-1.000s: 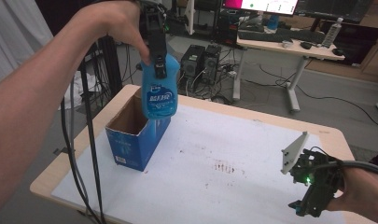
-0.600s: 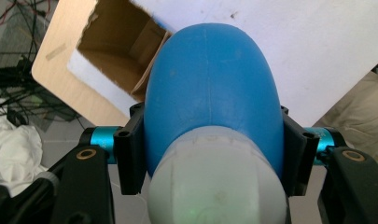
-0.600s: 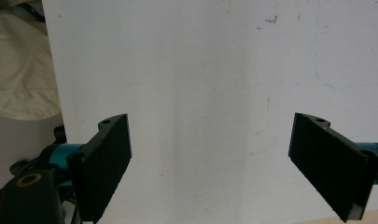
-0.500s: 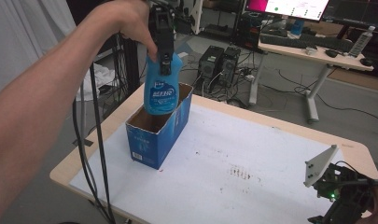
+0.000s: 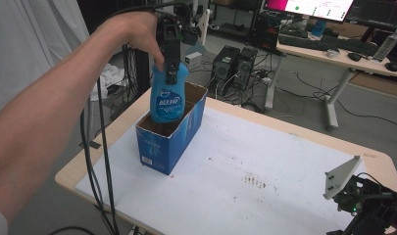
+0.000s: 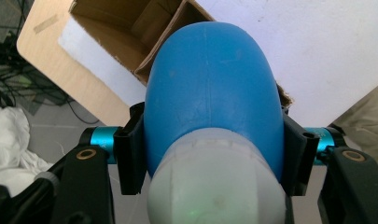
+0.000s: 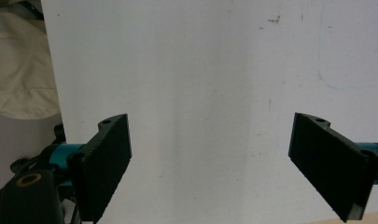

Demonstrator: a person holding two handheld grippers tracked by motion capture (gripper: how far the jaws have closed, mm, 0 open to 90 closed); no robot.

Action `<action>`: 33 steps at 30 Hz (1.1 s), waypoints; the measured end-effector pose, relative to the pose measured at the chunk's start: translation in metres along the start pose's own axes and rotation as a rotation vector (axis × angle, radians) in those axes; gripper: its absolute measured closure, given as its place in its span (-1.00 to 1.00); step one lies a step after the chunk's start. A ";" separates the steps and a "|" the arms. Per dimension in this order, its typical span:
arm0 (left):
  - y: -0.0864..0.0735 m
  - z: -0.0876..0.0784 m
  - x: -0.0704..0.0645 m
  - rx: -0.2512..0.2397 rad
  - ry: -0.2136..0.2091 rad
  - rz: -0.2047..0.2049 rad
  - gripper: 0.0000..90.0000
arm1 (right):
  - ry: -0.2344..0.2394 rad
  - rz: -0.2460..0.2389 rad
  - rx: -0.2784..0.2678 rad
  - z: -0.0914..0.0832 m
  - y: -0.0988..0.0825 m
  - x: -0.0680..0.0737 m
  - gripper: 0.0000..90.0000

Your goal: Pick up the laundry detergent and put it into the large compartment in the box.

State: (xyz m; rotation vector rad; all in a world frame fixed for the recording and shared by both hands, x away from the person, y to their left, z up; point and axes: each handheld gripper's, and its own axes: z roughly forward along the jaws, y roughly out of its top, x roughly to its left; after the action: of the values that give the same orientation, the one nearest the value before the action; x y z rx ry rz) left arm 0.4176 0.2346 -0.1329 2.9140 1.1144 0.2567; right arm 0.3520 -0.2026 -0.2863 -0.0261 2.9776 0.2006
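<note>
Left tool [image 6: 210,154]: clamped on blue bottle [image 5: 168,95] near its neck.
Bottle: upright, base just inside open blue carton [image 5: 171,139] on desk [image 5: 284,166].
Right tool [image 7: 210,163]: jaws wide, nothing btwn, over the desk's white top.

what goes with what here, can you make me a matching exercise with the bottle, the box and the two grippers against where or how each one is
Column one:
1. blue bottle
2. blue cardboard box
3. left gripper
4. right gripper

Column two:
a. jaws wide apart over the white table top, nothing between them
b. stands open-topped near the table's left edge
c. hangs upright, its lower end down inside the open box
d. jaws clamped on the bottle's upper part

Pairs: 1-c, 2-b, 3-d, 4-a
</note>
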 end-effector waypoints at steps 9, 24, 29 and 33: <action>0.001 0.029 -0.002 0.004 -0.013 0.087 -0.15 | -0.002 0.007 0.010 0.002 0.000 0.000 -0.73; -0.004 0.073 0.001 -0.016 -0.036 0.196 -0.15 | -0.003 0.013 0.011 0.003 -0.003 0.000 -0.73; -0.006 0.089 0.000 -0.019 -0.040 0.234 -0.15 | -0.001 0.013 0.018 0.004 -0.003 0.000 -0.73; -0.007 0.101 0.000 -0.015 -0.051 0.246 -0.15 | 0.000 0.016 0.021 0.005 -0.003 0.000 -0.73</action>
State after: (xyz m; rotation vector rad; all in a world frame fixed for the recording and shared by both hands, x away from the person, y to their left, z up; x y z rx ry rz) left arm 0.4289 0.2442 -0.2327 3.0226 0.7431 0.1903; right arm 0.3530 -0.2045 -0.2915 -0.0005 2.9803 0.1712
